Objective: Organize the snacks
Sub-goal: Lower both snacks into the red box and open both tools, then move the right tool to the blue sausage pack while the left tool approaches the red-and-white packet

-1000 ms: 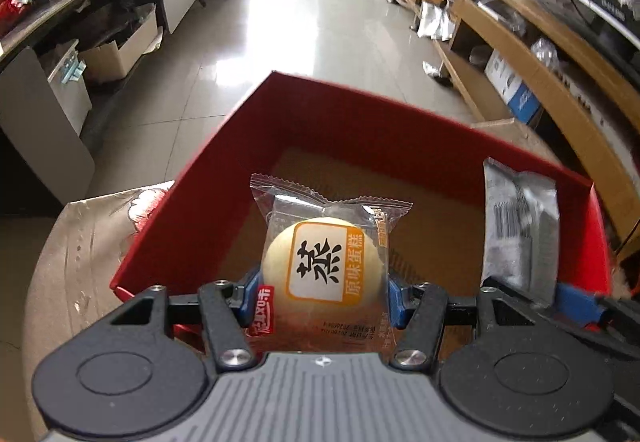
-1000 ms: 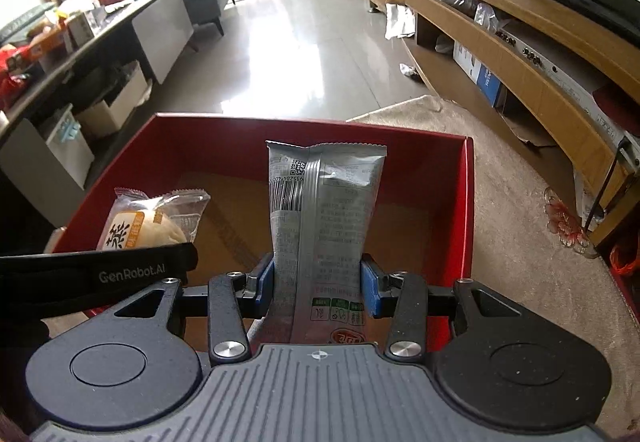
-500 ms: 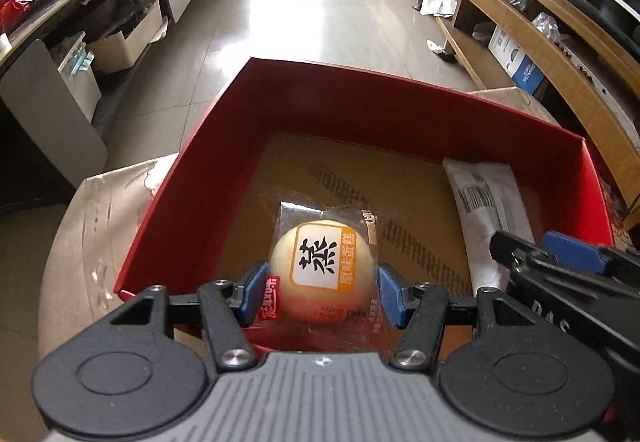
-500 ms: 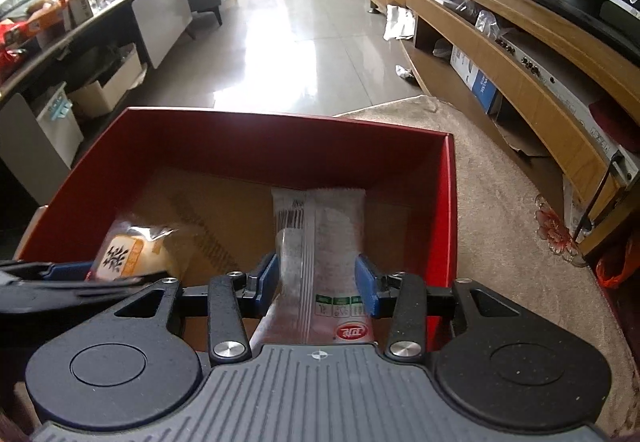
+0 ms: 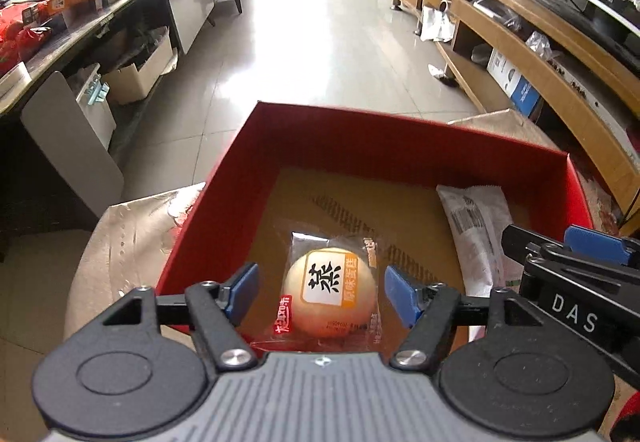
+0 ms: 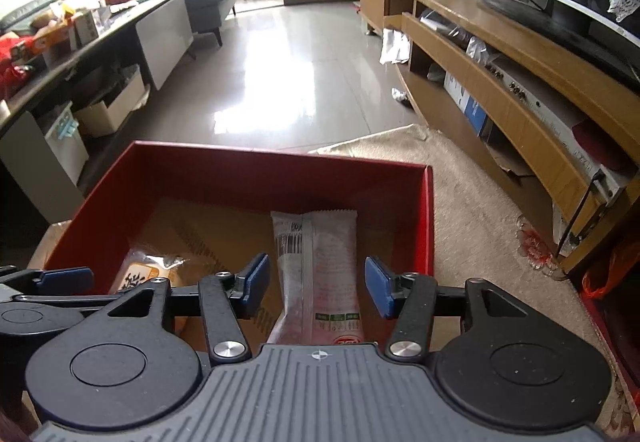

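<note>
Red box (image 5: 400,146) receiving snacks: jaws opening (pads clear) astride round cake (image 5: 330,292) and long packet (image 6: 320,274), lying lengthwise.

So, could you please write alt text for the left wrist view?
The left tongs, opening, straddle a wrapped bun lying in a red box, pads clear of it. A grey packet lies beside it, by the right tongs.

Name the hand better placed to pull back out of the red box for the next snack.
Neither has a clear edge. The left tool is opening, its pads clear of the round cake packet. The right tool is opening around the grey wrapper. Both snacks lie on the red box floor.
</note>
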The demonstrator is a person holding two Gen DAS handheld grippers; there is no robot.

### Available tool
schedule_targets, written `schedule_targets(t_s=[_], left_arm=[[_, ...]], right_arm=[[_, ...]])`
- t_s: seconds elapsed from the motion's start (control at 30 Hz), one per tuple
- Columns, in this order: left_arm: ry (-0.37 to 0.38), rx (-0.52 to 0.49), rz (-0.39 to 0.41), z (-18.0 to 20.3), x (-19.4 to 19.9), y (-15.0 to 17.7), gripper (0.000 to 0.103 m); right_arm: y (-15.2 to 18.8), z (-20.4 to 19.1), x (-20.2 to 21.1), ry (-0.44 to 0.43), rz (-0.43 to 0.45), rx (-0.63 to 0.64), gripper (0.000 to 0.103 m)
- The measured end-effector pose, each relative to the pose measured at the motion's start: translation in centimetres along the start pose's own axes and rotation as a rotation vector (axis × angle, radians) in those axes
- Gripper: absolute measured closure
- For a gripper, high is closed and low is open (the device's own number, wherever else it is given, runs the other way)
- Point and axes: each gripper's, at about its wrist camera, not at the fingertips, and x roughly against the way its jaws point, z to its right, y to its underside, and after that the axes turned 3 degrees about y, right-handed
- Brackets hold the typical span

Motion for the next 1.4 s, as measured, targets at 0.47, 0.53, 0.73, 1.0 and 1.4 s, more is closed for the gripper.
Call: schedule_targets(t_s=[0.47, 0.53, 0.73, 1.0, 1.4], left_arm=[[0.051, 0.033, 0.02, -1.0, 3.7, 1.6, 0.025], [0.066, 0.028, 0.015, -1.1, 4.3, 2.4, 0.025], [0.108, 0.018, -0.029, -1.6, 5.7, 5.1, 0.024], [0.13, 0.078, -0.091, -3.9, 7.8, 10.2, 0.024], [0.165, 0.209, -0.179, -8.0, 10.8, 17.4, 0.024]], right_arm=[[0.9, 0.3, 4.1, -0.013, 0.053, -0.004, 0.036], [1.4, 0.4, 4.9, -0.015, 0.052, 0.008, 0.034], [3.5, 1.2, 6.5, -0.008, 0.021, 0.014, 0.034], [7.3, 0.3, 8.0, -0.037, -0.059, 0.054, 0.033], [11.1, -3.5, 8.5, -0.137, -0.174, 0.168, 0.033]])
